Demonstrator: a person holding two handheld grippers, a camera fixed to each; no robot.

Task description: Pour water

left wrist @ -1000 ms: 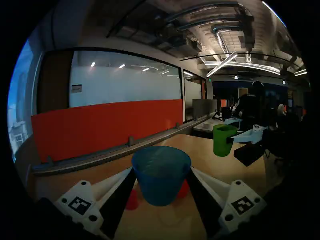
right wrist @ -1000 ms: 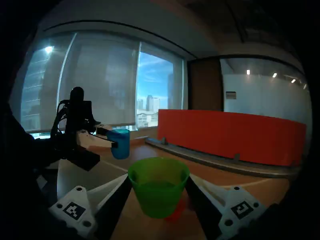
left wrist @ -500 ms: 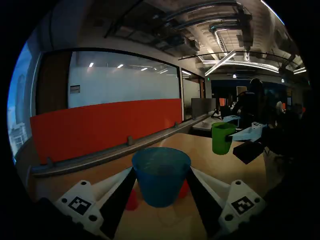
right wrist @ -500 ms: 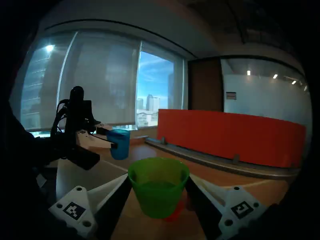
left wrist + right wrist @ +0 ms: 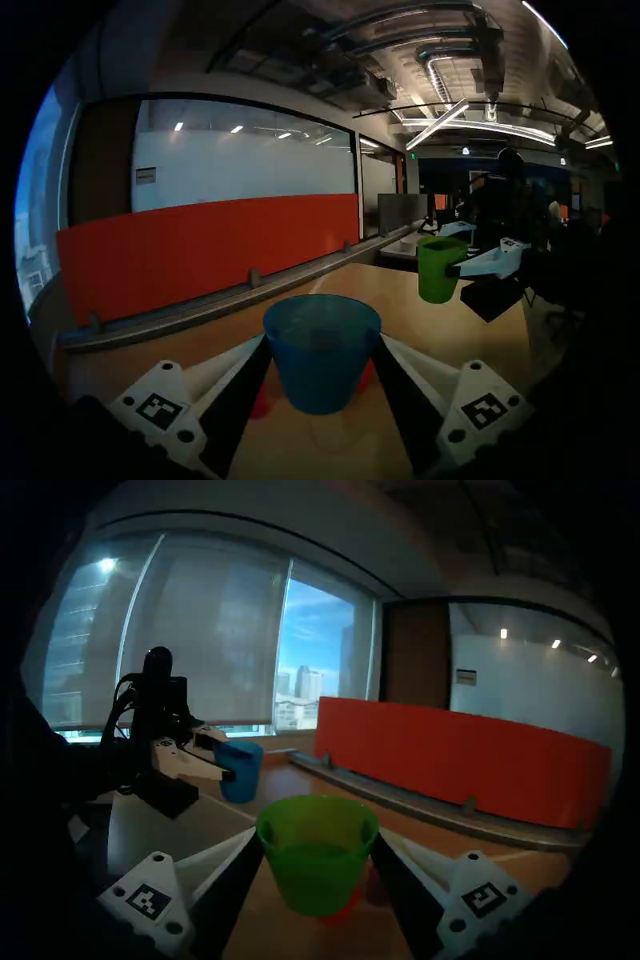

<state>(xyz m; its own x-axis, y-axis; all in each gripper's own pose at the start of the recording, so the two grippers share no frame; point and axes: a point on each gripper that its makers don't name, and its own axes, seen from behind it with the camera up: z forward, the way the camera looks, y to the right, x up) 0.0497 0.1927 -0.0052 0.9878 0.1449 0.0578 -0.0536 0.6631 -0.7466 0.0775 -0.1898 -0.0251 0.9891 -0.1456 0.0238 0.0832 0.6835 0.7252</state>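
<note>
Two handheld grippers face each other across a wooden table point(image 5: 448, 340) in an office, each carrying a plastic cup. In the left gripper view, the left gripper point(image 5: 314, 388) is narrowed around a blue plastic cup point(image 5: 322, 352), its two white fingers pressing on the cup's lower sides; the cup stands upright, near and centre, over the tabletop. Farther off to the right, the right gripper point(image 5: 458, 270) holds a green plastic cup point(image 5: 437, 269) roughly upright above the table's far edge. In the right gripper view, the green cup sits near and centre, clamped low between that gripper's fingers, and a darker band in its translucent wall looks like a water line; whether the blue cup holds water cannot be told. There, the blue cup appears to the far left in the other gripper, well apart from the green one. A long orange partition point(image 5: 464, 760) runs along the table's far side, a bright window point(image 5: 328, 668) shows city towers, and strip ceiling lights point(image 5: 444, 128) glow overhead.
</note>
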